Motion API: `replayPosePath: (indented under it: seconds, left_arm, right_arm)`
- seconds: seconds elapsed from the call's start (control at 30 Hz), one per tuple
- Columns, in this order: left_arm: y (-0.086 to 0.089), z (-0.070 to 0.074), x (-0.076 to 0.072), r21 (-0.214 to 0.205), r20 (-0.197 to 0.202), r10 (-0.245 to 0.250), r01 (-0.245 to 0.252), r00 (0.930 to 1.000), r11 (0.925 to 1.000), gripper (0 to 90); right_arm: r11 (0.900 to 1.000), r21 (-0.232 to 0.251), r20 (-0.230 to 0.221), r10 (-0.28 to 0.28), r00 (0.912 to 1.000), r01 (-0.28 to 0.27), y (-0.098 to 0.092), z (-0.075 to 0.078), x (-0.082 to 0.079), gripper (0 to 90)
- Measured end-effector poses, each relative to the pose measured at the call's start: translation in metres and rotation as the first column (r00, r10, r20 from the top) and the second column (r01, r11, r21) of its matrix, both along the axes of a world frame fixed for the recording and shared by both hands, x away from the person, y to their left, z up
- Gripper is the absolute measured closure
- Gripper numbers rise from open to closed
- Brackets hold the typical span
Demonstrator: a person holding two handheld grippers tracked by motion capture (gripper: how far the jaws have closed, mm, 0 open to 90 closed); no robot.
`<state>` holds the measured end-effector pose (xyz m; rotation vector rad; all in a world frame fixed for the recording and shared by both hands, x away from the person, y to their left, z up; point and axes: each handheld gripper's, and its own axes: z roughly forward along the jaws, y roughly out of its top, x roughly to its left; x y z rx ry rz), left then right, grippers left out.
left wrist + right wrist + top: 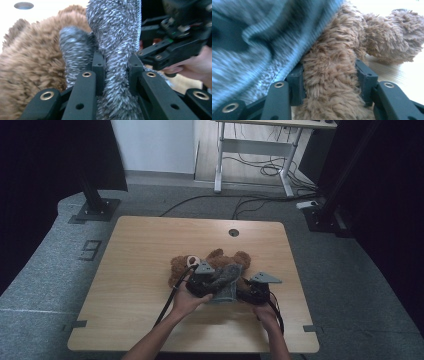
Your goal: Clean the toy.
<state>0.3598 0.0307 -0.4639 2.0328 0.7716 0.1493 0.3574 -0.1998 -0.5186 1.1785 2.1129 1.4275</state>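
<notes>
On the pale wooden table (135,270) lies the shaggy brown plush teddy bear (210,262), just past centre, a fuzzy grey knitted garment (227,282) bunched over its lower half. The left gripper (116,72) has its jaws clamped on a thick fold of that grey fleece; the right gripper (329,82) is pinched round a furry brown limb, probably a leg. This looks like dressing or undressing, hard to say which. Next call: steady the limb, slide the soft, stretchy knit along it.
</notes>
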Motion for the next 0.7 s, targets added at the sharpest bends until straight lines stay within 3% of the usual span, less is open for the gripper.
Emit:
replayPosePath:
  seconds: [0.17, 0.37, 0.5, 0.7]
  left_arm:
    - [0.003, -0.008, -0.001, 0.005, 0.001, 0.013, -0.013, 0.9999, 0.9999, 74.3]
    - [0.021, -0.012, -0.007, 0.0, 0.001, 0.05, -0.05, 0.9988, 0.9988, 74.3]
    - [0.044, -0.014, -0.011, 0.009, 0.017, 0.093, -0.093, 0.9955, 0.9956, 74.2]
    - [0.091, -0.014, -0.017, -0.024, 0.009, 0.159, -0.159, 0.9872, 0.987, 74.3]
  right_arm:
    - [0.9998, 0.004, 0.003, 0.017, 0.9999, -0.017, -0.002, -0.002, 0.0, 55.9]
    - [0.9989, -0.005, 0.01, 0.046, 0.9989, -0.046, -0.006, -0.004, -0.002, 60.1]
    - [0.9982, 0.007, 0.004, 0.06, 0.9982, -0.06, -0.009, -0.006, -0.001, 61.0]
    - [0.9977, 0.009, 0.005, 0.066, 0.9978, -0.066, -0.009, -0.006, -0.001, 60.9]
